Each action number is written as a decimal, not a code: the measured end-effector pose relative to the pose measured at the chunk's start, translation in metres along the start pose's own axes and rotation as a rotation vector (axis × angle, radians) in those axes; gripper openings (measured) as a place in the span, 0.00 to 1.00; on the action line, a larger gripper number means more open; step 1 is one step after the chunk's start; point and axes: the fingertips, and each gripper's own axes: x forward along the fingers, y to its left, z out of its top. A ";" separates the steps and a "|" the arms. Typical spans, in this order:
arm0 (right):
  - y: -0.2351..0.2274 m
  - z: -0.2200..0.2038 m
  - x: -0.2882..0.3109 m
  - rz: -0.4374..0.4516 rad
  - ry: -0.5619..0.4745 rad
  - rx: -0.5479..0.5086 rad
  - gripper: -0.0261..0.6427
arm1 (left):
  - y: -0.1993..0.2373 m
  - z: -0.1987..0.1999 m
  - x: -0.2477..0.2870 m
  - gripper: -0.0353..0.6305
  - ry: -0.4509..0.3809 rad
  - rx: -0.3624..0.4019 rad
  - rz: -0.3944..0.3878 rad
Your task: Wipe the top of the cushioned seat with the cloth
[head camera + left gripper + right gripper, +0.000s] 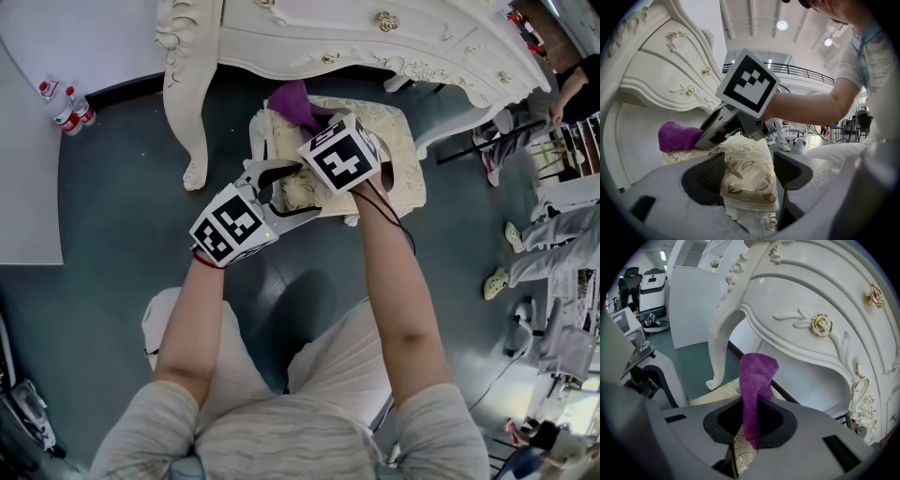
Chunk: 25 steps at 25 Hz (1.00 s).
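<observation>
The right gripper is clamped on the purple cloth, which stands up past its jaws over the far left part of the cushioned seat, just under the white dresser. The left gripper straddles the seat's near left corner, its jaws seemingly pressed against both sides.

Cloth showing fuzzy terry nap, cushioned seat displaying brocade with shiny gold leaves, dresser gleaming in glossy paint
</observation>
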 end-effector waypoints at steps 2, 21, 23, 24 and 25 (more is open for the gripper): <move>0.006 -0.001 -0.004 0.014 -0.011 0.006 0.12 | -0.001 0.000 0.000 0.55 0.005 0.007 -0.005; 0.059 -0.031 -0.061 0.122 -0.104 0.107 0.12 | -0.015 0.014 -0.022 0.55 0.003 0.016 -0.127; 0.062 -0.035 -0.065 0.119 -0.122 0.121 0.12 | -0.014 0.014 -0.024 0.55 0.004 0.017 -0.127; 0.063 -0.036 -0.067 0.118 -0.131 0.129 0.12 | -0.015 0.014 -0.025 0.55 0.005 0.017 -0.129; 0.064 -0.037 -0.069 0.117 -0.138 0.138 0.12 | -0.015 0.014 -0.024 0.55 0.005 0.017 -0.132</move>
